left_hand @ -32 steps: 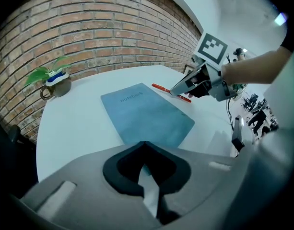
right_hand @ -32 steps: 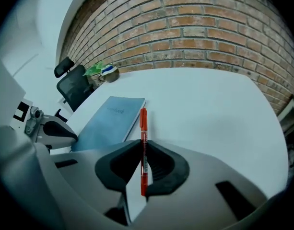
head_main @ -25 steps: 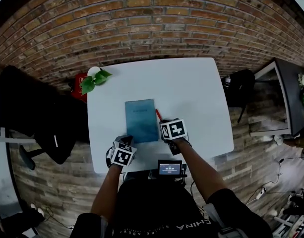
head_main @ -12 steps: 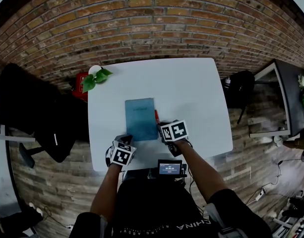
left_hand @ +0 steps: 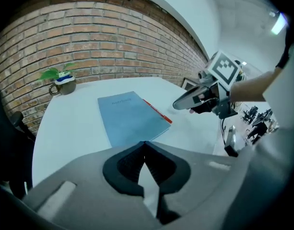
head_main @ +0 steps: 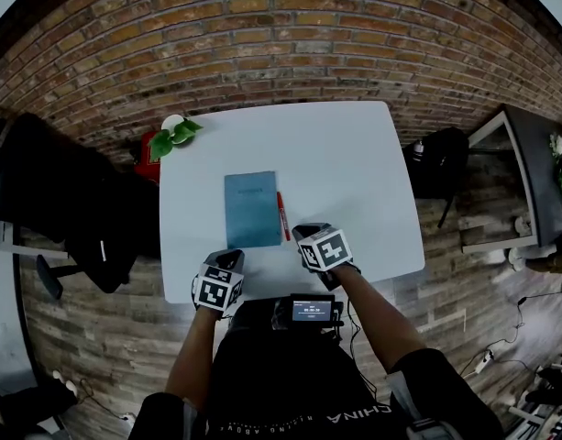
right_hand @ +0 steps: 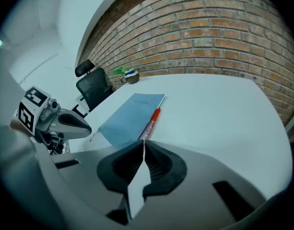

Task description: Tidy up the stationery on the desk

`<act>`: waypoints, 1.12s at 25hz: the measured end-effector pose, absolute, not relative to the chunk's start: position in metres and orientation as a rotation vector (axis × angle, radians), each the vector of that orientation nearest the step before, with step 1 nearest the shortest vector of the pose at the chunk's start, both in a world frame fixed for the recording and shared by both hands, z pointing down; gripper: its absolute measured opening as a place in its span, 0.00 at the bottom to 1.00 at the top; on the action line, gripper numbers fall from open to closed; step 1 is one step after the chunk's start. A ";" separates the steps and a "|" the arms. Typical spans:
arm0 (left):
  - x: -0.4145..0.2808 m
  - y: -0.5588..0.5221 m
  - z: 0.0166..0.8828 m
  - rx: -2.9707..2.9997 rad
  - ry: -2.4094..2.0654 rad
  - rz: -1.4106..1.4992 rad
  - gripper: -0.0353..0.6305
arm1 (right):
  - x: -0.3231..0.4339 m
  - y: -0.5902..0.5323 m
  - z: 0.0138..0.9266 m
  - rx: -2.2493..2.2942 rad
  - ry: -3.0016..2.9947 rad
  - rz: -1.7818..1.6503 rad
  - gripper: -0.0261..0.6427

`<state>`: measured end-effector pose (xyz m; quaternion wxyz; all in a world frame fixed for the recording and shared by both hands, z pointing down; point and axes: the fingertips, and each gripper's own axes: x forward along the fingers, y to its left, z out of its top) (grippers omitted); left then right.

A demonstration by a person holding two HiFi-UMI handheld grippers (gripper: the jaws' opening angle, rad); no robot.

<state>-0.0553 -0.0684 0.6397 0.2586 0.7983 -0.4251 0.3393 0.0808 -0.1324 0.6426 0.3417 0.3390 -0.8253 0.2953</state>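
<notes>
On the white tabletop [head_main: 354, 163] the blue notebook [head_main: 251, 209] lies flat near the middle, closed and squared to the edges. The red pen [head_main: 281, 215] lies just beside its right edge, parallel to it. Those are the only pieces of stationery we can see. The small potted plant [head_main: 173, 136] stands well apart at the far left corner. The left gripper [head_main: 229, 258] hovers over the near edge with its fingers pressed together on nothing. The right gripper [head_main: 304, 236] hangs near the pen's near end. Its fingers have just been closing and now meet at the tips, with nothing between them. We judge the tidying all but finished: book and pen are aligned and both grippers are empty. At most a final nudge is left.
</notes>
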 end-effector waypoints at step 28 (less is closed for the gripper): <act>-0.089 0.153 0.588 2.465 -1.087 0.559 0.07 | 0.057 0.097 0.578 1.172 -2.246 0.494 0.05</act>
